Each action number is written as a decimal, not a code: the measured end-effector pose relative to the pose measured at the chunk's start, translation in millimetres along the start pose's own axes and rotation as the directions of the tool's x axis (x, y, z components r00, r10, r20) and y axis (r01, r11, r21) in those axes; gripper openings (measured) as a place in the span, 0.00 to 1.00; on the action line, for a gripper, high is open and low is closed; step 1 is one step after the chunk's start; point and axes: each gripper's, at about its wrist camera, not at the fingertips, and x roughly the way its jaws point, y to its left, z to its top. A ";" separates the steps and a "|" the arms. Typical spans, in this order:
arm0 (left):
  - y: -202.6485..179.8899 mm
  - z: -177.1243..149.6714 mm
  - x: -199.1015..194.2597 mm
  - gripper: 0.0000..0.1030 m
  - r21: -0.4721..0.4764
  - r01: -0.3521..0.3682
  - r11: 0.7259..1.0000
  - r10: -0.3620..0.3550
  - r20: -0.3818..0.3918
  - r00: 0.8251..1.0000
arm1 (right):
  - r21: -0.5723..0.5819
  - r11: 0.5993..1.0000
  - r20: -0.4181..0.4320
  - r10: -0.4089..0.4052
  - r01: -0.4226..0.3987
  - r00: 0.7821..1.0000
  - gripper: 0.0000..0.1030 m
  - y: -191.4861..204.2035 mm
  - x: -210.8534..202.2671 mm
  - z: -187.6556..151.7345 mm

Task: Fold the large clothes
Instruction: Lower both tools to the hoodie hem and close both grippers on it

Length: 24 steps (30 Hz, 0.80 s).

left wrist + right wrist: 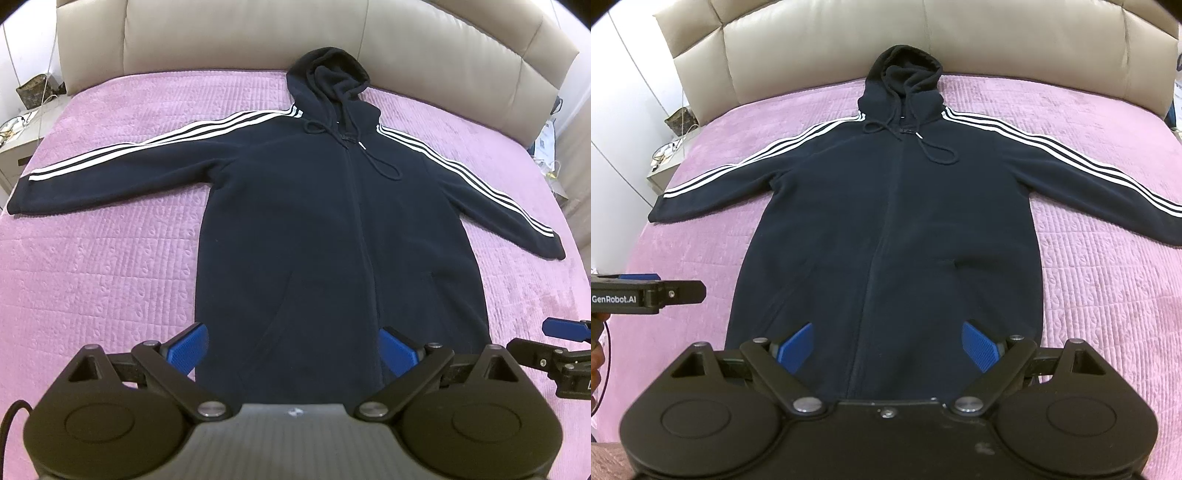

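A dark navy zip hoodie [332, 229] with white stripes down both sleeves lies flat, front up, on a pink quilted bedspread [96, 258]. Its sleeves are spread out to both sides and its hood points at the headboard. It also shows in the right wrist view [894, 229]. My left gripper [291, 350] is open and empty, above the hoodie's bottom hem. My right gripper [888, 347] is open and empty, also above the hem. Each gripper shows at the edge of the other's view: the right one [561, 328], the left one [646, 291].
A beige padded headboard [258, 33] stands behind the hood. A bedside table with cables and a small bag [22, 122] is at the far left. Papers and cables [546, 147] lie at the bed's right edge.
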 end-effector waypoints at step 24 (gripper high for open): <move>108.6 -65.0 160.8 0.96 -0.111 -0.009 0.994 0.006 -0.029 1.000 | 0.138 0.986 -0.003 -0.090 0.090 0.996 0.99 -155.8 130.0 -75.4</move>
